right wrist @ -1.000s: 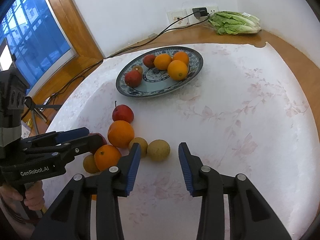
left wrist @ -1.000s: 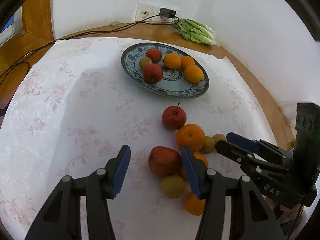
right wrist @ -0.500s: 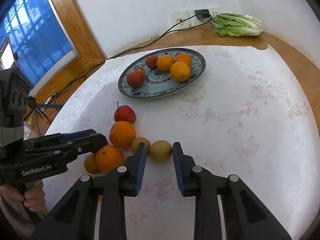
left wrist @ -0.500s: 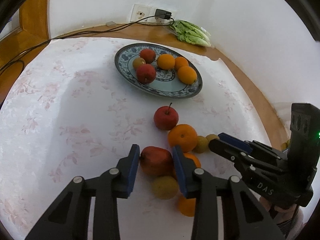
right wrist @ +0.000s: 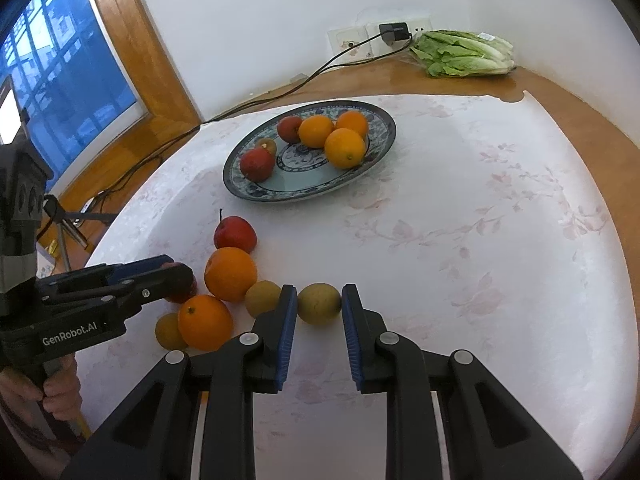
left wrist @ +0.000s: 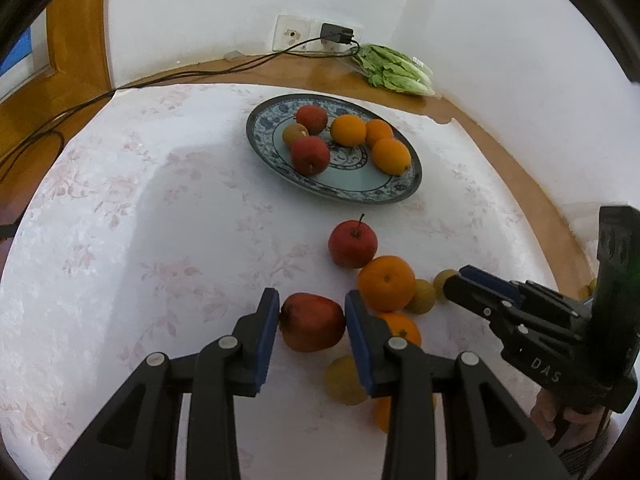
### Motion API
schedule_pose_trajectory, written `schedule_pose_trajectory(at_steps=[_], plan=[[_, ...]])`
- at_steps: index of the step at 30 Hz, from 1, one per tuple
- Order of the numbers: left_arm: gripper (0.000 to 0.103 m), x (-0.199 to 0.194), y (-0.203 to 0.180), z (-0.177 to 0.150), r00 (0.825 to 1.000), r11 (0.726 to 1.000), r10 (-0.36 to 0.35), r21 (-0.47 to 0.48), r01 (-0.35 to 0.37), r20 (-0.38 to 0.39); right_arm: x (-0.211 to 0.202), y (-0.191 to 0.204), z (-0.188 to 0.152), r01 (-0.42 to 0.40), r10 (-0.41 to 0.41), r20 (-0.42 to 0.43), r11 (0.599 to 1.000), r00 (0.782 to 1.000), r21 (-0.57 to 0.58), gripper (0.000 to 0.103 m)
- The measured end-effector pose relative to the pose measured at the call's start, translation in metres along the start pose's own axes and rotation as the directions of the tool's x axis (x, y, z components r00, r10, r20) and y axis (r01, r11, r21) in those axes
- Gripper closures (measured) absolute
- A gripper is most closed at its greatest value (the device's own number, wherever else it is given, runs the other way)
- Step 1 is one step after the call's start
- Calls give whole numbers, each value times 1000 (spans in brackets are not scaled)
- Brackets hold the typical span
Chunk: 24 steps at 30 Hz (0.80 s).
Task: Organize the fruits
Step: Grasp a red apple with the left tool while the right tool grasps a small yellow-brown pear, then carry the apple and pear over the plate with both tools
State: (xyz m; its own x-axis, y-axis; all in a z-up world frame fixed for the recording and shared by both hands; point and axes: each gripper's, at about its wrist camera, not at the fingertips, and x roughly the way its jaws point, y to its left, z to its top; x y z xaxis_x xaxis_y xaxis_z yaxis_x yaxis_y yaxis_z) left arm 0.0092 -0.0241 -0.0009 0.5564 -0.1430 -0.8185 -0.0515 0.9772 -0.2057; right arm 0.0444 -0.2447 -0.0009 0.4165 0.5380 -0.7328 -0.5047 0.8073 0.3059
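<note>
White cloth with a faint pink flower print is spread over a wooden table, and everything else is laid on it. A blue-patterned plate is seen toward the far side; two red apples, three oranges and one small brownish fruit are held in it. A head of green lettuce is laid on the bare wood by the wall, beside a wall socket into which a black plug and cable are fitted.

Nearer the cameras, a loose cluster of fruit is found on the cloth: a stemmed red apple, a large orange touching it, a second orange and several small yellow-brown fruits.

The left gripper is closed down around a reddish apple at the near edge of that cluster; both blue pads are seen against its sides, and the apple rests on the cloth.

The right gripper is narrowed around a small brownish-green fruit at the right end of the cluster, with each pad at or just beside its flanks; firm contact cannot be told.
</note>
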Motion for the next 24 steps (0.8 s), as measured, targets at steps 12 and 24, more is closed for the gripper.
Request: schedule_pose_trajectory(at_steps=[12, 24], plan=[[67, 8, 3, -3, 1000, 1000, 1, -16, -1, -21, 3, -1, 0, -16, 16, -10, 1000, 1000, 8, 78], [67, 5, 1, -2, 1000, 1000, -4, -10, 4, -15, 5, 5, -2, -8, 8, -15, 1000, 1000, -22, 78]])
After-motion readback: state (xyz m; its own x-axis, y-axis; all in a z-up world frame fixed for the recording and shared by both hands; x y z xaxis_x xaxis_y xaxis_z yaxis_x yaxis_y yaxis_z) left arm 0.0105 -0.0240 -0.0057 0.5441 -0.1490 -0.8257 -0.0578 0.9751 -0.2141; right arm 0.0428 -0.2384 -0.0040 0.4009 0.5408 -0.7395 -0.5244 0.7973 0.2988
